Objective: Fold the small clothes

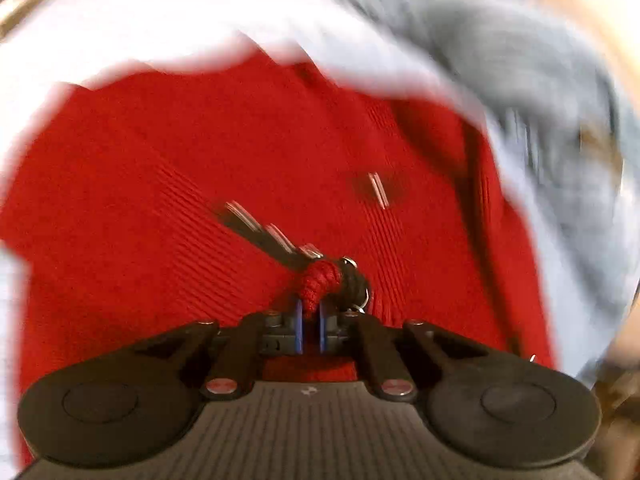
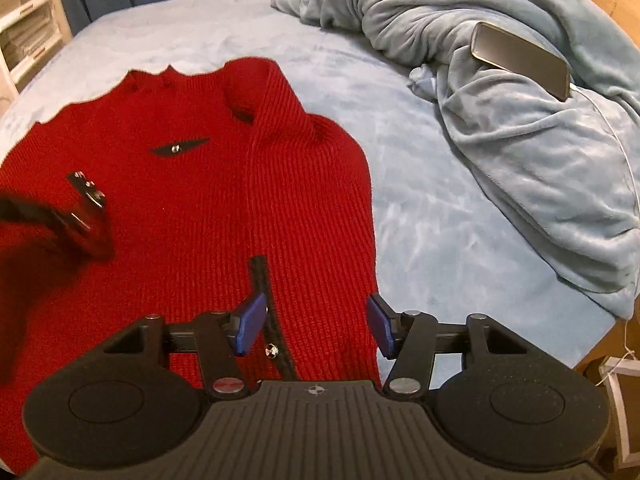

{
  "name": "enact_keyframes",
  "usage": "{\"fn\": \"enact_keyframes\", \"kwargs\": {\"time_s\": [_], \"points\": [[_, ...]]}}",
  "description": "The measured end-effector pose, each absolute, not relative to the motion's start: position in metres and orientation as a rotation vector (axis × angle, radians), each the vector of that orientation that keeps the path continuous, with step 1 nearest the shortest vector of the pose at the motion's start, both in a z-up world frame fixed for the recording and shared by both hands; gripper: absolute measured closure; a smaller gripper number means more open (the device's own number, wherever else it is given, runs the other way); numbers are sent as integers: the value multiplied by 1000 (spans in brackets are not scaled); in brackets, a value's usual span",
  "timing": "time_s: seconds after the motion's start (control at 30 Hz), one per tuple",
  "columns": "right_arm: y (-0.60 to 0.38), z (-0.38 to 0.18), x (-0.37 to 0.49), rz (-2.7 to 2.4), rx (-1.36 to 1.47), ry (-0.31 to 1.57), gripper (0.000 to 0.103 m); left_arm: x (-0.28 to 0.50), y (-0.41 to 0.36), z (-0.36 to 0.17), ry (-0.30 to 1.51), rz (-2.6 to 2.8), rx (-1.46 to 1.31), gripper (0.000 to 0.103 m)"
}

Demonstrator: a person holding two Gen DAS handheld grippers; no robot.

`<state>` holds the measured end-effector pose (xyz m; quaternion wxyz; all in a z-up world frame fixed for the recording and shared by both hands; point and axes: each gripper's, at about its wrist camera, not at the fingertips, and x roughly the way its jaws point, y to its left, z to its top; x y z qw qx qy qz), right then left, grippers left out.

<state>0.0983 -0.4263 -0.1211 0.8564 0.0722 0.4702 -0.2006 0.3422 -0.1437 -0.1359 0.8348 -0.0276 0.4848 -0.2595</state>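
left wrist view: the left gripper (image 1: 311, 320) has its blue pads pinched tight on a bunched knob of the red knit sweater (image 1: 224, 168), with a black strap and metal ring (image 1: 352, 280) caught right beside the pinch. the rest of the picture is smeared, so the garment's outline is hard to read here; it lies spread over the pale blue bedding (image 1: 540, 216). to do this fold well, i judge the pinch should carry only the edge layer of knit, and the strap hardware should not drag or snag the ribbing as the cloth is carried across.

right wrist view: the right gripper (image 2: 312, 330) stands about half open above the near hem of the red knit sweater (image 2: 224, 184), nothing between its pads. the pads straddle the right edge zone, a black strap with a small stud (image 2: 271, 350) running just inside the left pad. the sweater lies flat on the bed cover (image 2: 432, 232), collar away from the camera, buckle hardware (image 2: 86, 200) blurred at its left side. a crumpled blanket (image 2: 500, 100) with a phone (image 2: 520, 60) on it lies well apart to the right. a good next move, i think, is to bring this gripper down on the hem edge and pin it, so the left side's fold lands square without shifting the body.
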Motion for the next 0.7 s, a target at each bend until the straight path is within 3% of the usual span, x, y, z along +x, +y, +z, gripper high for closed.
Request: {"fn": "enact_keyframes", "kwargs": {"time_s": [0.23,0.37,0.53,0.7], "points": [[-423,-116,108,-428,189,931,47,392,86,14,681,-140,-341,96],[-419,-116,113,-425,189,923,47,423,152,34,650,91,-331,96],[-419,-119,112,-424,179,934,47,462,157,29,708,147,-339,96],[-432,-129,109,-447,200,938,47,479,57,42,725,-44,-306,96]]}}
